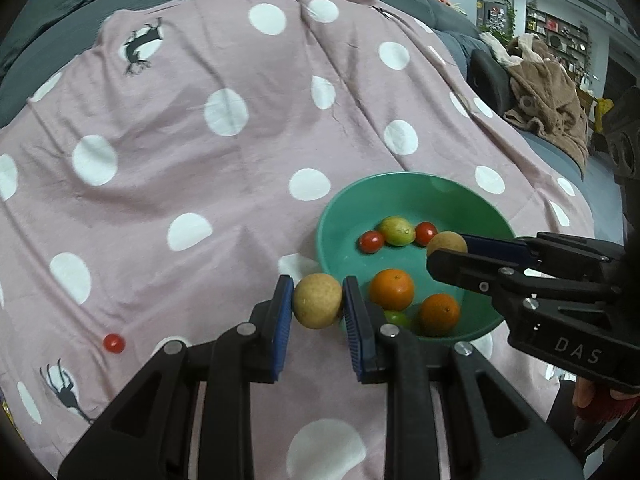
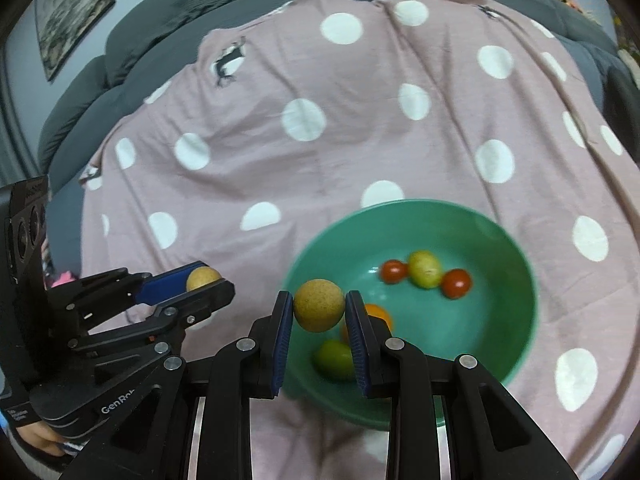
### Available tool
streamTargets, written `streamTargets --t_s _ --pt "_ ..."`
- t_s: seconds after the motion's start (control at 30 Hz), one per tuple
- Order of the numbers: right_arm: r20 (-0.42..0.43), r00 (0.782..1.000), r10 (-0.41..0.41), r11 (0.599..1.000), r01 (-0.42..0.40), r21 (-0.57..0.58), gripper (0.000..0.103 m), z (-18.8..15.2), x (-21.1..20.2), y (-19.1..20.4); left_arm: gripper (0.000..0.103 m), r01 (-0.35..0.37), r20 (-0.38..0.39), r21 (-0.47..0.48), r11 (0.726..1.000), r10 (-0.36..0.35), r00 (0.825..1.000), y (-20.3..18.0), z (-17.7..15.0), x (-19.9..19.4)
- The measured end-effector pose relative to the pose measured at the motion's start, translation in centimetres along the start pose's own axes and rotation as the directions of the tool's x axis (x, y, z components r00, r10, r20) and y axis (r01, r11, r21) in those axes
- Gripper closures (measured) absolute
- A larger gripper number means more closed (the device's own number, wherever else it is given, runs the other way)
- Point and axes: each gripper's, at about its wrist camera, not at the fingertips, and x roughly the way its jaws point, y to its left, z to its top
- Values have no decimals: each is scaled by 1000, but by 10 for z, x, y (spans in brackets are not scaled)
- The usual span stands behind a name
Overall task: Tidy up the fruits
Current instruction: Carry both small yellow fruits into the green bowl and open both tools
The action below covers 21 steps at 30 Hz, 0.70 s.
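A green bowl (image 1: 404,188) (image 2: 516,248) sits on a pink polka-dot blanket. It holds two oranges (image 1: 391,289), two cherry tomatoes (image 1: 371,241) (image 2: 456,283), a yellow-green fruit (image 1: 397,231) (image 2: 425,269) and a green fruit (image 2: 333,358). My left gripper (image 1: 318,306) is shut on a tan round fruit (image 1: 318,300) just left of the bowl's rim; it also shows in the right wrist view (image 2: 204,278). My right gripper (image 2: 319,312) is shut on a second tan round fruit (image 2: 319,310) above the bowl's near left side; it also shows in the left wrist view (image 1: 447,246).
A loose cherry tomato (image 1: 113,343) lies on the blanket (image 1: 200,180) at the left. The blanket covers a grey sofa (image 2: 120,48). A brown garment (image 1: 548,100) lies at the far right.
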Motion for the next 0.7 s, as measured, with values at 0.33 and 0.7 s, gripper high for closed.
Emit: streamTargets --t_s 0.33,0.7 --pt "-20 1000 -17 999 18 36 74 -5 10 -23 78 13 -38 32 999 -12 999 -17 6 29" --pt "-37 998 -49 998 51 43 74 -7 14 -35 78 13 -76 45 999 -9 997 -26 5 45"
